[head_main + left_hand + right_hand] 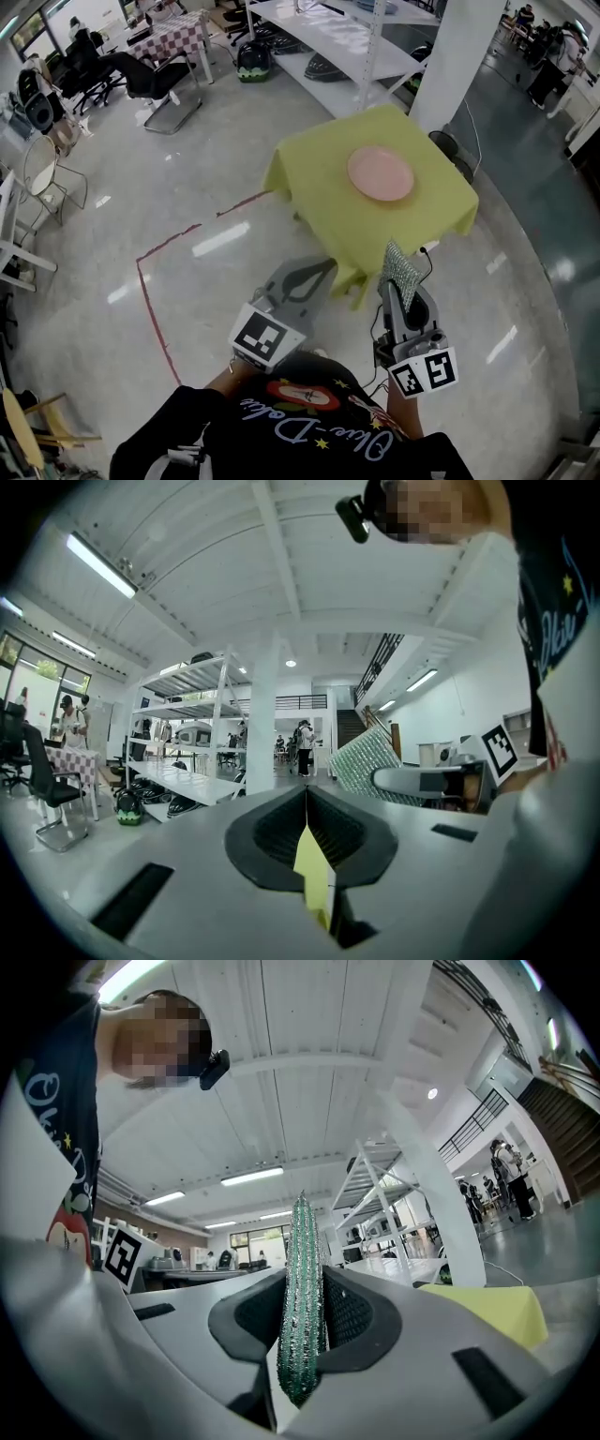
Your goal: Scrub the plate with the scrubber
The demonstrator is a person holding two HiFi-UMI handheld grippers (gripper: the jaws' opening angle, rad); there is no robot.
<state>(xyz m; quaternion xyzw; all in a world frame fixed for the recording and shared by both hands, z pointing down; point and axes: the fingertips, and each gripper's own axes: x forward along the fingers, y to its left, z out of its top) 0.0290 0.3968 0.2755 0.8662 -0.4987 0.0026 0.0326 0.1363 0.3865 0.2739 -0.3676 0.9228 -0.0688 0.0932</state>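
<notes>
Left gripper (307,834): its jaws are pressed together with nothing pinched. A yellow sliver is seen in the slit below them, most likely the cloth beyond. It is held level and forward, apparently kept free to steady the plate.
Right gripper (302,1335): it is clamped on the scrubber (302,1269), which is gripped by its lower part. The upper part is left standing clear of the dark ribbed pads, so a free working face can be brought to the plate.
Scrubber, material: a flat, thin pad of glittering green-silver mesh is seen. It looks coarse and springy, and is tapered at the top when viewed edge-on.
Plate (381,172): it is round, shallow, pale pink and smooth. It lies flat near the middle of the table (314,178), well apart from both grippers.
Table covering: a yellow-green cloth is draped over the edges. It is soft and likely to slip under pressure.
Task stage: the plate is not yet touched, and the approach is judged unfinished.
</notes>
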